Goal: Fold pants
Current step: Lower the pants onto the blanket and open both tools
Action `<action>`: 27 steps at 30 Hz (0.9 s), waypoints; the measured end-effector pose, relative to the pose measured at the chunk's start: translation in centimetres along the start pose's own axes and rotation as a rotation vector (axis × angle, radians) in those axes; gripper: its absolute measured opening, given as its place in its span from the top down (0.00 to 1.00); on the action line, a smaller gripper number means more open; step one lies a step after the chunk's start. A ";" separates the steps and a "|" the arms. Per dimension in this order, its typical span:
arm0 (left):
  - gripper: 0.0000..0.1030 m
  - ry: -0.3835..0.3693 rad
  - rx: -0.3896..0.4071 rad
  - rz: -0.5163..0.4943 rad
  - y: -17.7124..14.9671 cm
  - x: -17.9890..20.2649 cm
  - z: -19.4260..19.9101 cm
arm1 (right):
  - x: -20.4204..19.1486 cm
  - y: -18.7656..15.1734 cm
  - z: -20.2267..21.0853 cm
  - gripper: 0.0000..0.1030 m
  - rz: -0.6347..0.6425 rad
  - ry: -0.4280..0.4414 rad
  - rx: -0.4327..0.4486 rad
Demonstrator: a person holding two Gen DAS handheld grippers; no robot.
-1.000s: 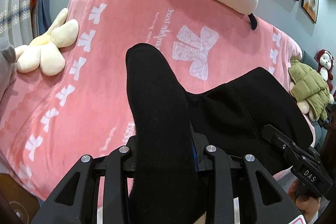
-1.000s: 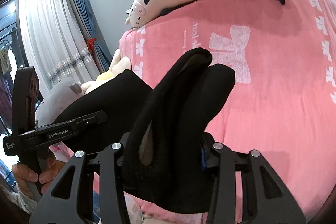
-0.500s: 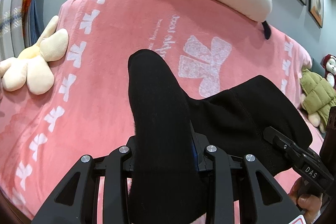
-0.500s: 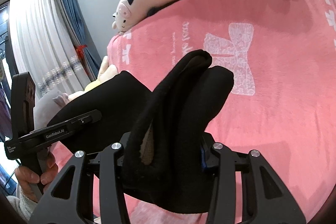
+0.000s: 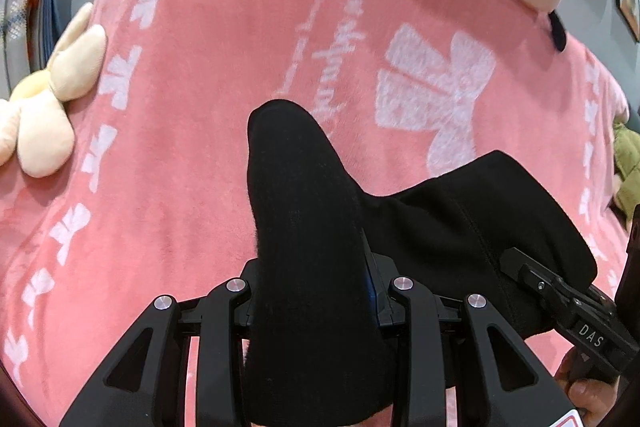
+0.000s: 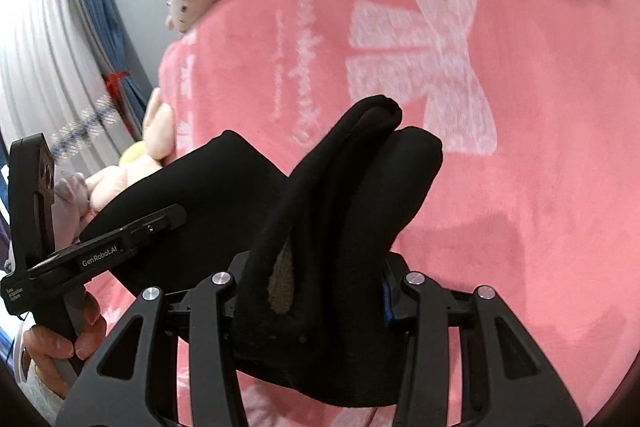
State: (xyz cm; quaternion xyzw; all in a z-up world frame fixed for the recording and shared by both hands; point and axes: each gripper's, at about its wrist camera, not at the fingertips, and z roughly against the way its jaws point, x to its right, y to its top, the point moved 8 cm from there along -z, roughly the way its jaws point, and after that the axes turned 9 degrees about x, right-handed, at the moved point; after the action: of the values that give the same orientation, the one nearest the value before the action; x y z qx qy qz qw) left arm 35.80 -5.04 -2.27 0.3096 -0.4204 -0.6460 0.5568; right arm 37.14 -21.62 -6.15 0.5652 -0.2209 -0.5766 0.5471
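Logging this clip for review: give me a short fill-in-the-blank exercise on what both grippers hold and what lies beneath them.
1. The left gripper is shut on black ____.
2. The right gripper grips the same pants, so ____ grippers hold them.
3. Under the pants lies a blanket whose main color is ____.
4. The white shapes printed on the blanket are ____.

Missing words: pants; both; pink; bows

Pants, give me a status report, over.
Left claw and right claw both shut on pants. Pants bunched, held over pink blanket. Plush toys at blanket edges, none under the pants.
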 end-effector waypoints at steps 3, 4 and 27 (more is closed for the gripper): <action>0.70 0.004 -0.024 0.010 -1.6 -0.6 -2.8 | 2.1 -2.1 -2.6 0.54 -0.022 -0.032 -0.056; 0.68 0.003 -0.035 0.015 -2.3 -0.8 -3.9 | 3.0 -2.9 -3.3 0.53 -0.030 -0.053 -0.081; 0.28 0.170 -0.339 0.084 -6.7 -6.5 -16.1 | 8.3 -5.1 -11.6 0.79 0.039 -0.272 -0.308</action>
State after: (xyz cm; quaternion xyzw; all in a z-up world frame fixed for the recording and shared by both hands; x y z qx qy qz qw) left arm 47.95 -1.73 -15.94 0.2471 -0.2698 -0.6553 0.6609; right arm 47.57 -23.18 -17.07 0.3875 -0.2129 -0.6638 0.6032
